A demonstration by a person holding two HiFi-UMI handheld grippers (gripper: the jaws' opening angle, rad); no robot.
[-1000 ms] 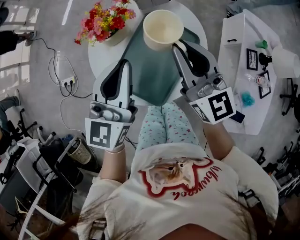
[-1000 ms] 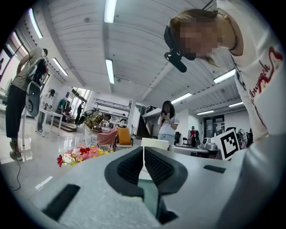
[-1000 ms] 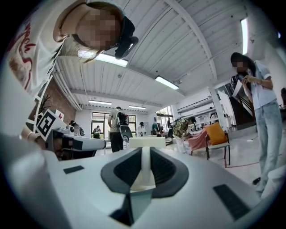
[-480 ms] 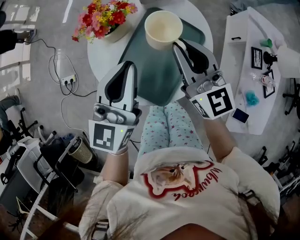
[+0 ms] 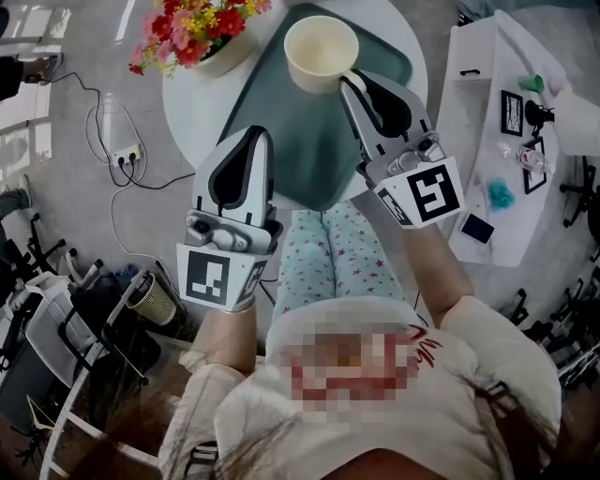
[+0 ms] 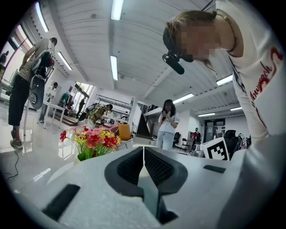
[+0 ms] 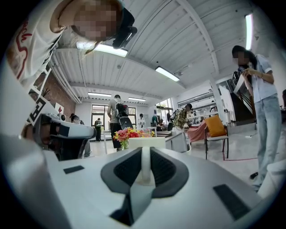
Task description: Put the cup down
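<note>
A cream cup (image 5: 321, 52) is over the far end of the dark green tray (image 5: 309, 141) on the round white table (image 5: 202, 103). My right gripper (image 5: 349, 81) is shut on the cup's handle. In the right gripper view the white handle (image 7: 145, 163) stands pinched between the jaws, with the cup (image 7: 140, 142) just beyond them. I cannot tell whether the cup rests on the tray. My left gripper (image 5: 255, 133) is shut and holds nothing, near the tray's near left edge. In the left gripper view its jaws meet in front of the camera.
A vase of red, pink and yellow flowers (image 5: 192, 23) stands at the table's far left, left of the cup. A white side table (image 5: 511, 141) with small items is to the right. Cables and a power strip (image 5: 122, 155) lie on the floor at left. People stand in the room.
The right gripper keeps its hold on the cup, which has edged slightly farther along the tray. The left gripper stays shut in about the same place. The view has shifted a little.
</note>
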